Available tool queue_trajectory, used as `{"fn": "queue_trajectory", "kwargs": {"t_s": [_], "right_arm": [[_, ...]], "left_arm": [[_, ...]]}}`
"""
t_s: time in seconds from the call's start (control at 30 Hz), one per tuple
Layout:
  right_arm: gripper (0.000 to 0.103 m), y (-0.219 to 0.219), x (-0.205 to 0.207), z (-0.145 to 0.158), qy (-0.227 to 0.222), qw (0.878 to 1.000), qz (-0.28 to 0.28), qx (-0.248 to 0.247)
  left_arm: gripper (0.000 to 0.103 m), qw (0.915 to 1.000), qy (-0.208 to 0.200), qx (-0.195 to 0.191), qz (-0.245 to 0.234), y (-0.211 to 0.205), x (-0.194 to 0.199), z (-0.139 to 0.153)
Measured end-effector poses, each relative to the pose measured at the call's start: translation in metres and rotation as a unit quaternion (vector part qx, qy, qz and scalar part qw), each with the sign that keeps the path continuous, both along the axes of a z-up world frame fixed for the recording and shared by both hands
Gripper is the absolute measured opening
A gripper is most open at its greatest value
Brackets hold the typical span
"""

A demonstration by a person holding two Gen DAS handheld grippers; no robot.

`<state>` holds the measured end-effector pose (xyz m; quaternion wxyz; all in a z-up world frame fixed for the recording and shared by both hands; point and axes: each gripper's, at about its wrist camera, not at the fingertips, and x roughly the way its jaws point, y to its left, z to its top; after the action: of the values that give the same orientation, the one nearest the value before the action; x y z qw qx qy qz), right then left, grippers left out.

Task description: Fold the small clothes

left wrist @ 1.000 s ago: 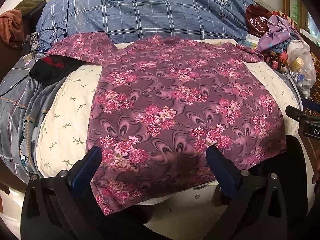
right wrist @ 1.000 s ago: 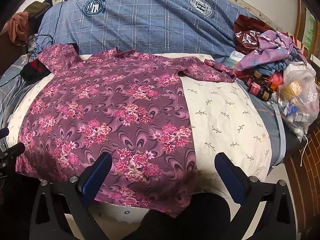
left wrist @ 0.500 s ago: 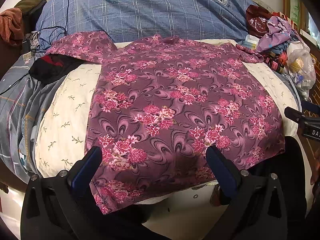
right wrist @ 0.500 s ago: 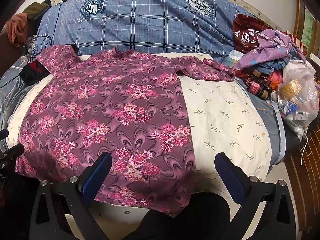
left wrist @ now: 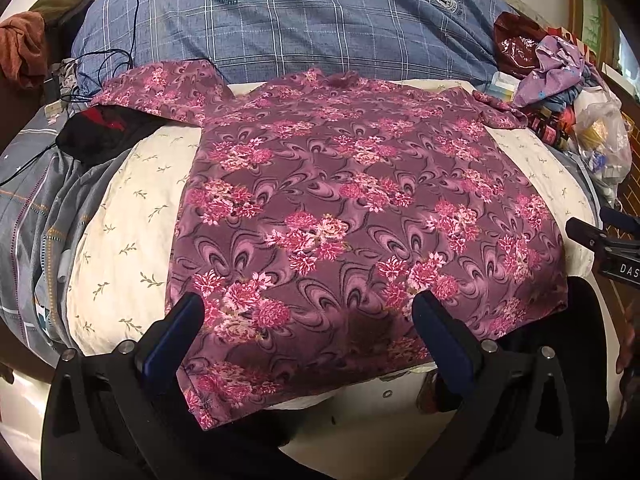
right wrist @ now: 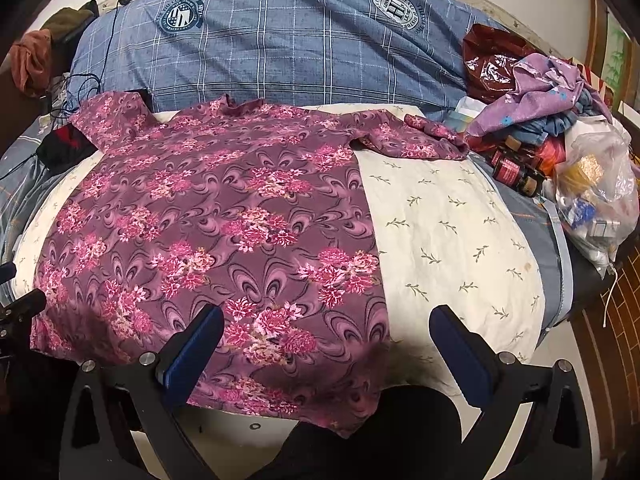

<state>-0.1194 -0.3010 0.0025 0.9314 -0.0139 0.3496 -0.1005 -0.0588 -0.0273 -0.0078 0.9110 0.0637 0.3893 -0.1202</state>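
A purple shirt with pink flowers (left wrist: pixel 352 208) lies spread flat on a cream pillow with small leaf prints (left wrist: pixel 128 232), collar far, hem hanging over the near edge. It also shows in the right wrist view (right wrist: pixel 224 232). Both short sleeves lie out to the sides. My left gripper (left wrist: pixel 308 320) is open and empty above the hem's left part. My right gripper (right wrist: pixel 326 332) is open and empty above the shirt's near right corner. The right gripper's tip shows at the right edge of the left wrist view (left wrist: pixel 600 240).
A blue plaid quilt (right wrist: pixel 288 40) lies behind the shirt. Loose clothes, jars and a plastic bag (right wrist: pixel 592 196) pile up at the right. A black and red cloth (left wrist: pixel 100 132) and cables lie at the left. Grey bedding (left wrist: pixel 32 220) flanks the pillow.
Both grippers have drifted slightly; the view of the shirt has shifted a little. The shirt has not moved and both grippers stay open.
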Motion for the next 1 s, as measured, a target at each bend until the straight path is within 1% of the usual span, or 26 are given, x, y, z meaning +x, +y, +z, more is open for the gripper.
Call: {"fn": "queue_trajectory", "kwargs": {"t_s": [0.43,0.7,0.83,0.93,1.0], "right_arm": [[0.103,-0.003,0.01,0.0,0.003,1.0,0.0,0.003],[0.103,-0.003,0.019,-0.001,0.007,1.0,0.012,0.009],[0.102,-0.014,0.032,-0.001,0.011,0.999,0.026,0.046],[0.101,-0.037,0.049,0.006,0.002,0.997,0.021,0.079],[0.1,-0.055,0.061,0.012,-0.009,0.996,0.009,0.088]], "left_arm": [[0.103,1.0,0.007,-0.006,0.001,-0.002,0.01,0.0],[0.103,0.9999,0.014,-0.008,0.004,-0.002,0.021,-0.001],[0.103,0.9993,0.033,-0.019,0.0,0.0,0.037,-0.001],[0.103,0.9986,0.042,-0.029,0.012,0.01,0.065,0.005],[0.103,0.9977,0.052,-0.035,0.026,0.018,0.087,0.008]]}}
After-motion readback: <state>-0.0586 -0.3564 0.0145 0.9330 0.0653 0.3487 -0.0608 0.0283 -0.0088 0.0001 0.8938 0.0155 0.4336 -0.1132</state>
